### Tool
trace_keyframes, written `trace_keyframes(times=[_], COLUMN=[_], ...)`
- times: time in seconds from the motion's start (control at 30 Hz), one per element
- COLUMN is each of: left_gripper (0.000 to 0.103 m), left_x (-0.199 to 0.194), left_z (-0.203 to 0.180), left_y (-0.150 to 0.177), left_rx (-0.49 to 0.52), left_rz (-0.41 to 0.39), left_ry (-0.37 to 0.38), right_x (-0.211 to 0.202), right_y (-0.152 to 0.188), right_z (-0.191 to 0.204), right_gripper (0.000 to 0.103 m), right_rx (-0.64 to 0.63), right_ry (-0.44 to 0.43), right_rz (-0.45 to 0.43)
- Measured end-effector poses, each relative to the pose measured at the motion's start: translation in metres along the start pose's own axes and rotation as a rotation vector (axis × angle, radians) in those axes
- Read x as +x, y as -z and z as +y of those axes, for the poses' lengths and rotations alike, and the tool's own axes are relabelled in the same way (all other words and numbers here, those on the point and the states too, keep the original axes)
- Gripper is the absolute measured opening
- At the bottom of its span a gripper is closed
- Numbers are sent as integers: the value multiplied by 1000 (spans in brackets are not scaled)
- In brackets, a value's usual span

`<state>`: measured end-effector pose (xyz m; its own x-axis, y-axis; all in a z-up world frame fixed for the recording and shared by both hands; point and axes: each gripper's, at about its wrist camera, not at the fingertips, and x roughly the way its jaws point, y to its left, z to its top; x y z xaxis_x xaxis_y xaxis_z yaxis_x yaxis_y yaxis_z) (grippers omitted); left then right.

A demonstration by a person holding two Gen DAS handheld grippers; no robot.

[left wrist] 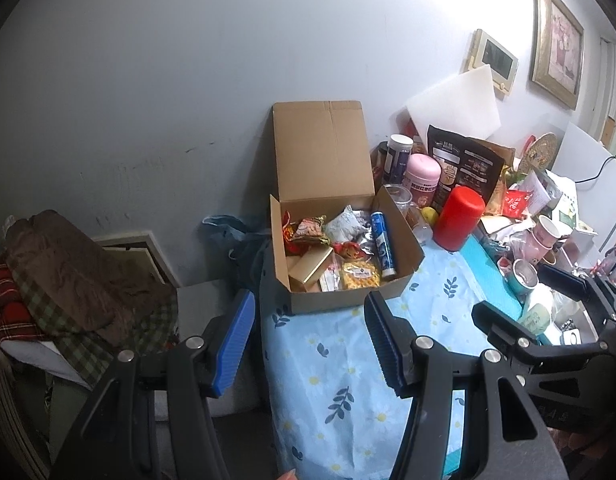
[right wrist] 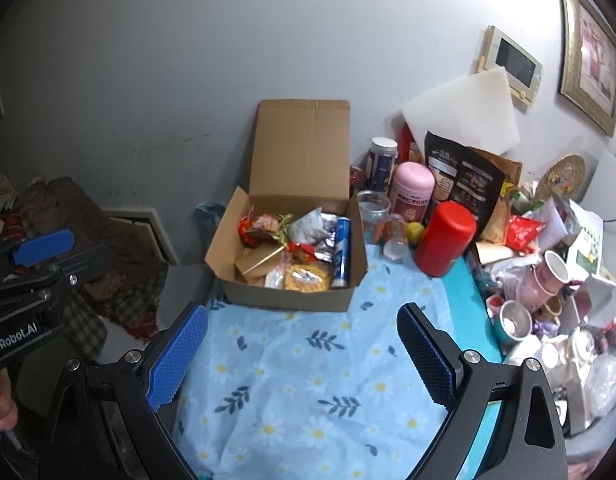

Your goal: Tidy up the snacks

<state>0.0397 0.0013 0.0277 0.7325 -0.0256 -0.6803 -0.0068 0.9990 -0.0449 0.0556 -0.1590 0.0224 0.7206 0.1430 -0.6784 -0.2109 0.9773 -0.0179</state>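
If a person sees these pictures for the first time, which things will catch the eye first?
Probably the open brown cardboard box full of snack packets, standing on the blue flowered tablecloth against the wall. Next, the glossy red cylindrical container at its right, before a crowded heap of jars and cups.

2 wrist views angled down, sharing cardboard box [left wrist: 339, 248] [right wrist: 292, 256]

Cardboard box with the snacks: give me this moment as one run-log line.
cardboard box: lid open, snacks inside | blue tube: along right wall | left gripper: open, empty | right gripper: open, empty, short of box
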Motion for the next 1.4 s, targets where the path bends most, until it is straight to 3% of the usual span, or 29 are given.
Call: trace_keyframes(times=[1.4], left_gripper=[57], left_x=[0], left_z=[6], left_y=[5], left_rx=[7], left_rz=[33], left_ry=[-7], right_x=[-6], right_y=[1], right_z=[-1], right_gripper=[97], right_rx=[8], right_ry=[5], right_rz=[2])
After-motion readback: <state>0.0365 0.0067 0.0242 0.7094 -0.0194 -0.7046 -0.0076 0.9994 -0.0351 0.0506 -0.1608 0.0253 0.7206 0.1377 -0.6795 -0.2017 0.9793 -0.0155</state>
